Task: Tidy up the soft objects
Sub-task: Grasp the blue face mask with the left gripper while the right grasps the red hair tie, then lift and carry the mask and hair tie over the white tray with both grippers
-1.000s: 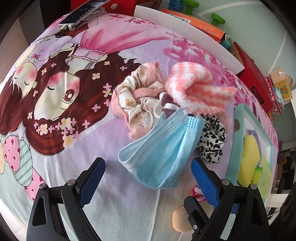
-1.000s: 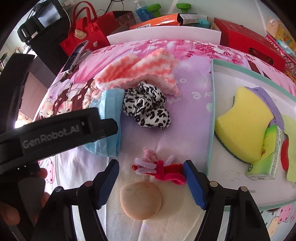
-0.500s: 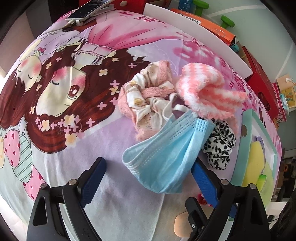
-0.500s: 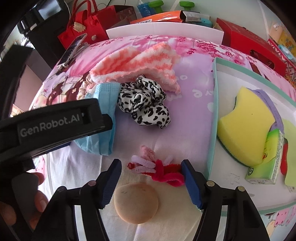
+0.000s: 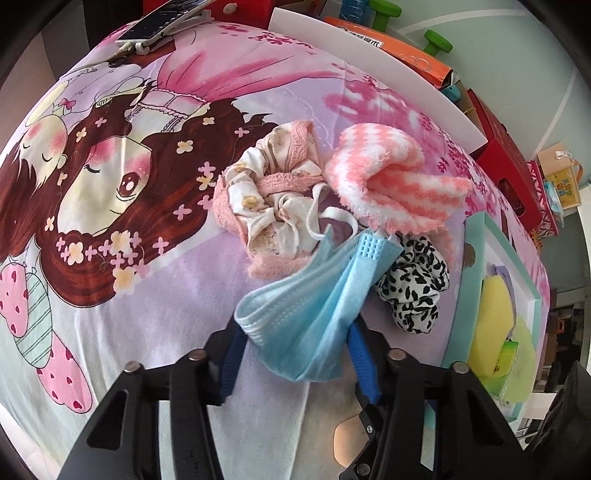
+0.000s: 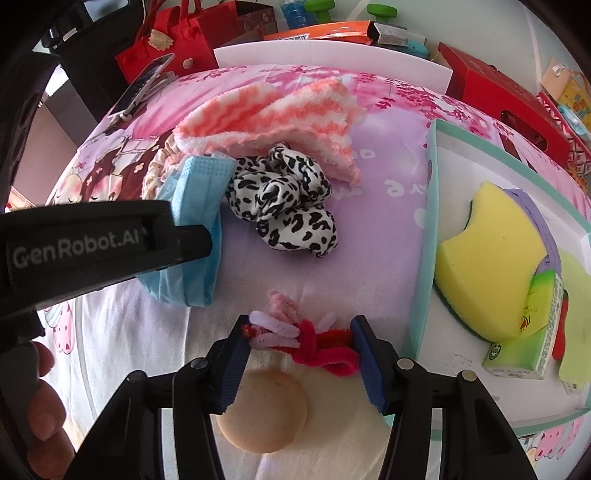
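My left gripper [image 5: 295,350] is shut on a blue face mask [image 5: 310,299], which also shows in the right wrist view [image 6: 195,221]. My right gripper [image 6: 299,347] is shut on a red, pink and white pipe-cleaner bundle [image 6: 306,339]. A round peach puff [image 6: 262,410] lies just below it. A leopard-print scrunchie [image 6: 288,206], a pink-and-white striped fuzzy cloth [image 6: 273,114] and a floral pink-trimmed scrunchie [image 5: 273,206] lie on the cartoon bedsheet [image 5: 110,184].
A teal-rimmed white tray [image 6: 428,206] at the right holds a yellow sponge [image 6: 491,254], a green tissue pack [image 6: 532,332] and a purple item. A phone [image 5: 162,18], a white board, red bags and boxes line the far edge.
Both grippers closed from wide open: the left onto the blue mask, the right onto the pipe-cleaner bundle. The left gripper also moved forward toward the mask.
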Demonstrator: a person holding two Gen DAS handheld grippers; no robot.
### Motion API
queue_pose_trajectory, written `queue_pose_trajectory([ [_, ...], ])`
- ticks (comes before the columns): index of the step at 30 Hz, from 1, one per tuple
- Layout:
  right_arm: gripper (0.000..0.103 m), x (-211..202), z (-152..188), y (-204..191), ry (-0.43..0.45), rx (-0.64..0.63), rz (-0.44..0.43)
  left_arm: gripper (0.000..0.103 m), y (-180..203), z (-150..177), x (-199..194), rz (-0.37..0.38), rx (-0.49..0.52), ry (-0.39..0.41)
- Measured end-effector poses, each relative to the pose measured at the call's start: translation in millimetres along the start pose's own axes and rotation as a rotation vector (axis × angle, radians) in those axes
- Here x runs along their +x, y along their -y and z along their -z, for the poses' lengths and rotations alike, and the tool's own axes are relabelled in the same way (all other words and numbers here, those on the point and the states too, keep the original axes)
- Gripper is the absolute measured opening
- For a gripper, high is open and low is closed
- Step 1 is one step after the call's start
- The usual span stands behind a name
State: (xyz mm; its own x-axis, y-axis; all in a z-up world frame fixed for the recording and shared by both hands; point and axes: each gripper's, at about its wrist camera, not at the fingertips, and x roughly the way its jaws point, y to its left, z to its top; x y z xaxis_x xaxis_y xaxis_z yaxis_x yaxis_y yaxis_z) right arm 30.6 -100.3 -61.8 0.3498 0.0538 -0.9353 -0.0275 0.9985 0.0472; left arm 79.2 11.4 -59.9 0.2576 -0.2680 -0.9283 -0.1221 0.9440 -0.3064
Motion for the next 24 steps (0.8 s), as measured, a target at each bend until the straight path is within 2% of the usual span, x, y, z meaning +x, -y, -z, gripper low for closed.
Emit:
queue_pose_trajectory([
  [8, 0.056, -1.3, 0.6, -1.2, 0.005, 0.004, -0.001, 0.044, -4.0, 1.9, -5.8, 0.048, -0.003, 0.004],
  [16, 0.056, -9.1, 0.2, 1.0, 0.022, 0.010, -0.006, 0.033, -3.1, 2.6, -17.8, 0.072, 0.010, 0.033],
  [24, 0.056, -25.5, 0.4, 4.3, 0.082, 0.027, -0.022, 0.027, -2.6, 2.2, -33.3, 0.116, 0.017, 0.080],
])
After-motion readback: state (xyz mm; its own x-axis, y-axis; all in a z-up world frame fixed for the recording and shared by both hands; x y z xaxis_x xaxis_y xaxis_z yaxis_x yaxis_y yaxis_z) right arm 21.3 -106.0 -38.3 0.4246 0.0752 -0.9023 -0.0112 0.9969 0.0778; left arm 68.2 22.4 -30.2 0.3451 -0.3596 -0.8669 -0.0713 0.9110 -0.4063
